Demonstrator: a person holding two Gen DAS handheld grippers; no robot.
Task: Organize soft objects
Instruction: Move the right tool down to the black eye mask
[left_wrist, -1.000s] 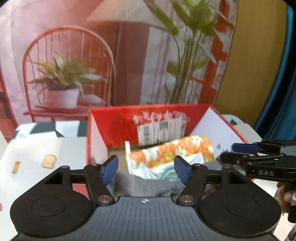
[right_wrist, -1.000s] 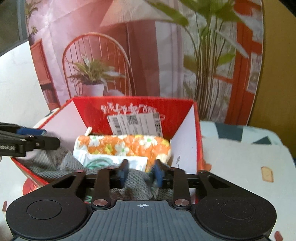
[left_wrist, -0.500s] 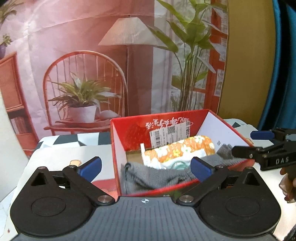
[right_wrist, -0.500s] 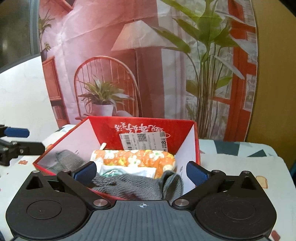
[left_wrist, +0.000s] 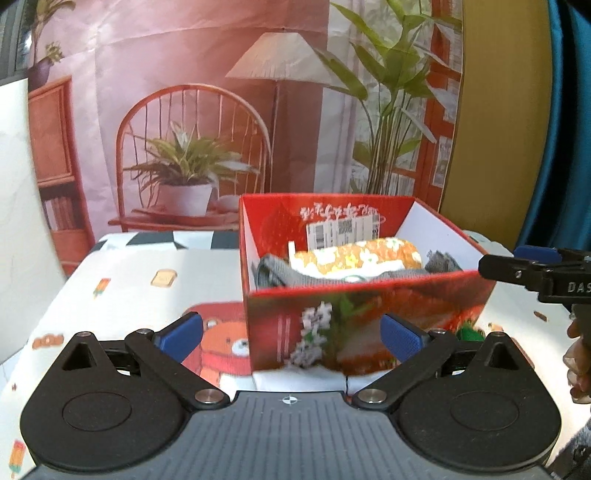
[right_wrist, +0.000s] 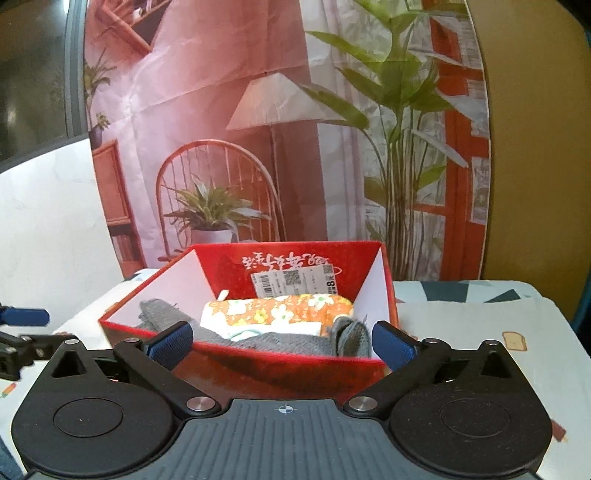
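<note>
While level before red box (left_wrist: 365, 314) | left gripper (left_wrist: 291, 338) spread | right gripper (right_wrist: 282, 345) spread

The right hand-held gripper (right_wrist: 282, 345) gapes wide before a red box (right_wrist: 266, 365) holding a grey cloth (right_wrist: 295, 341).

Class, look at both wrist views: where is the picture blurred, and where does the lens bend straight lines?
Left wrist view: the box front is smeared by motion blur, while the left tool stays sharp. Right wrist view: the box is sharper, and its front is in shadow. Both views: fisheye curves the backdrop edges.
</note>
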